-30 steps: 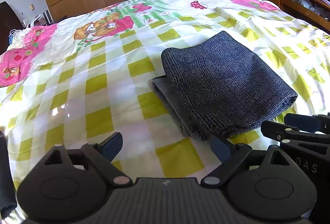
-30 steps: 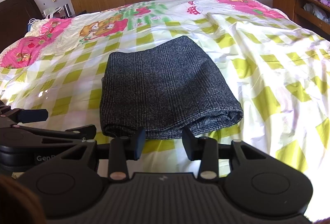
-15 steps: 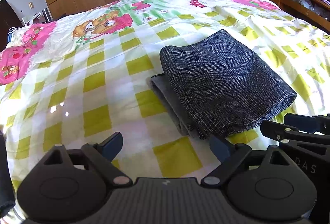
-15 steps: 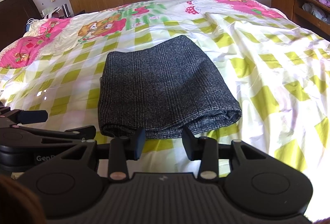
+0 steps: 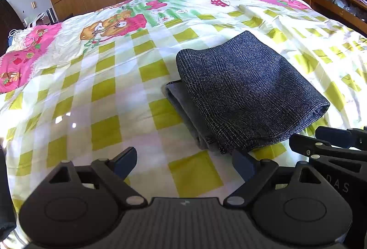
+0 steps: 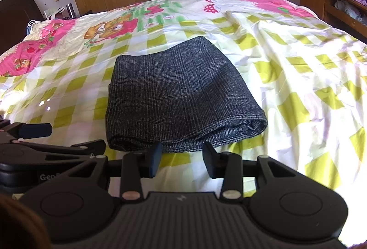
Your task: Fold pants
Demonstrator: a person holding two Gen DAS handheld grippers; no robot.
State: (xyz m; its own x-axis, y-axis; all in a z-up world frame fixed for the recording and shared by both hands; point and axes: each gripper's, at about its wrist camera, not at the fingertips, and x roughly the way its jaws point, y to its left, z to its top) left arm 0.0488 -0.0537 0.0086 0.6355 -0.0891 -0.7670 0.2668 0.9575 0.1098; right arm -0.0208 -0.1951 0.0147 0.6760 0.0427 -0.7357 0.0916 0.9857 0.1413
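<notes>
Peeking beneath the folded pants point(image 5: 247, 93), a grey layer point(image 5: 183, 109) shows leftward only; both jaws released.

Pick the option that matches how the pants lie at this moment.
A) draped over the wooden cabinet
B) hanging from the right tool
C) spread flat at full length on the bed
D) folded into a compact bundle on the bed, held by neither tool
D: the pants sit as a folded bundle on the checked bedspread, while the left tool and right tool are open just short of them.
</notes>
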